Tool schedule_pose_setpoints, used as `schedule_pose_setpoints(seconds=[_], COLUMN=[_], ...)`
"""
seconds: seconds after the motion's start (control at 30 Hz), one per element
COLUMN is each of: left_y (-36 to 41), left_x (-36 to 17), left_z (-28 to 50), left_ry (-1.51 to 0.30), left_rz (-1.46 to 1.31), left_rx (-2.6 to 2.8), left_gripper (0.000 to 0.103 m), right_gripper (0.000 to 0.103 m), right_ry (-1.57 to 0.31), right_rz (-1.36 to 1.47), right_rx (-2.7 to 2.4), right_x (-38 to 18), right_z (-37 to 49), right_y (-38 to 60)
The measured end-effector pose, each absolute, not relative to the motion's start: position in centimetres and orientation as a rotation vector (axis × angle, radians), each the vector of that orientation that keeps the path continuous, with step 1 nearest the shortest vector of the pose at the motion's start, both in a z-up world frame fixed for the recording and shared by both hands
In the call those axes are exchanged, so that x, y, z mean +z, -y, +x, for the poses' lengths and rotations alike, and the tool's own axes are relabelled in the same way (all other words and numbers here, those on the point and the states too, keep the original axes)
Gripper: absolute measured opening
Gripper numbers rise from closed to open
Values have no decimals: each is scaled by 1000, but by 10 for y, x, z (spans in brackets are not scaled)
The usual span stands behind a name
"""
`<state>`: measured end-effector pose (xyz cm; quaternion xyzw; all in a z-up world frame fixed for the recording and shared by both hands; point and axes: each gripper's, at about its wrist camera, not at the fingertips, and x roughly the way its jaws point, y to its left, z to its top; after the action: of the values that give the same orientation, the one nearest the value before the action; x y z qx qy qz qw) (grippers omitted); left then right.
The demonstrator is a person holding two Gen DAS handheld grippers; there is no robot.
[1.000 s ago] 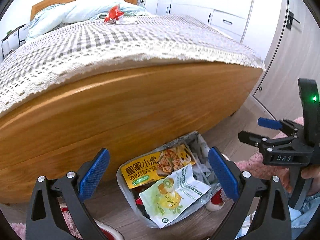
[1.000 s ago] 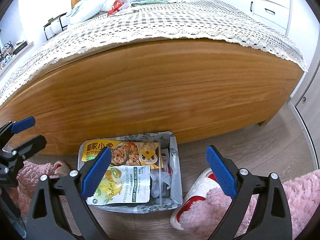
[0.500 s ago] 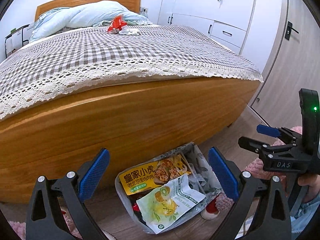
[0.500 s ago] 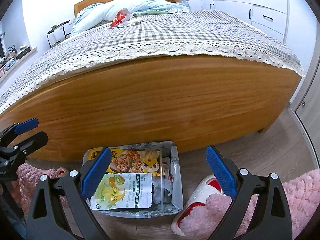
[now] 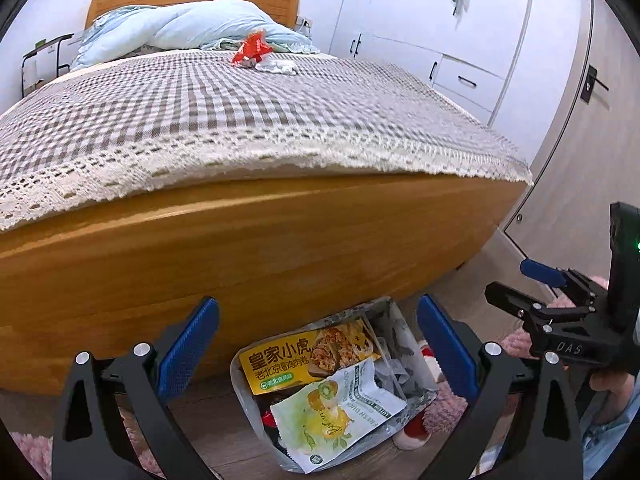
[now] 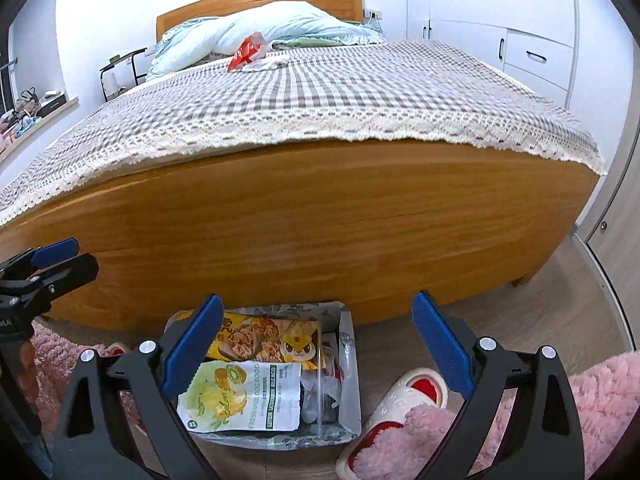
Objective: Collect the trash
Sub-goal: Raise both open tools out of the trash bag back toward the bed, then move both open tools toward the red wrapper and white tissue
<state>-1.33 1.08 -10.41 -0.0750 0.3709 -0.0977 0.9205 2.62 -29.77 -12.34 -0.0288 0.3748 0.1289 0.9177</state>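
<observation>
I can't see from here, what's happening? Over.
Both grippers, left and right, open, empty. Red crinkled wrapper on checked bedspread. Wooden footboard between.

trash bin (image 6: pixel 347 364) on the floor before the bed (image 6: pixel 320 216), slipper (image 6: pixel 404 400) right of it, wrapper (image 6: pixel 246 52) by the pillow (image 6: pixel 272 20).

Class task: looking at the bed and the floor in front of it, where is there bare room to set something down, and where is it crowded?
Free: the checked bedspread between its lace edge and the red wrapper near the pillows; the wood floor right of the slipper. Crowded: the trash bin, full of packets and flanked by the slipper and pink rug.
</observation>
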Motion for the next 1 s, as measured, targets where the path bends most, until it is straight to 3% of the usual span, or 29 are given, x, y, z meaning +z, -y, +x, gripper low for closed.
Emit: schedule_pose_setpoints(seconds=[1.0], left_y=[-39], left_x=[-10], left_z=[52], left_ry=[-569], left_rz=[-161], left_rx=[-164], left_gripper=[96], right_gripper=[91], right_ry=[-489], right_rz=[-93], right_rx=[305], right_x=[-33], right_z=[114], right_y=[264])
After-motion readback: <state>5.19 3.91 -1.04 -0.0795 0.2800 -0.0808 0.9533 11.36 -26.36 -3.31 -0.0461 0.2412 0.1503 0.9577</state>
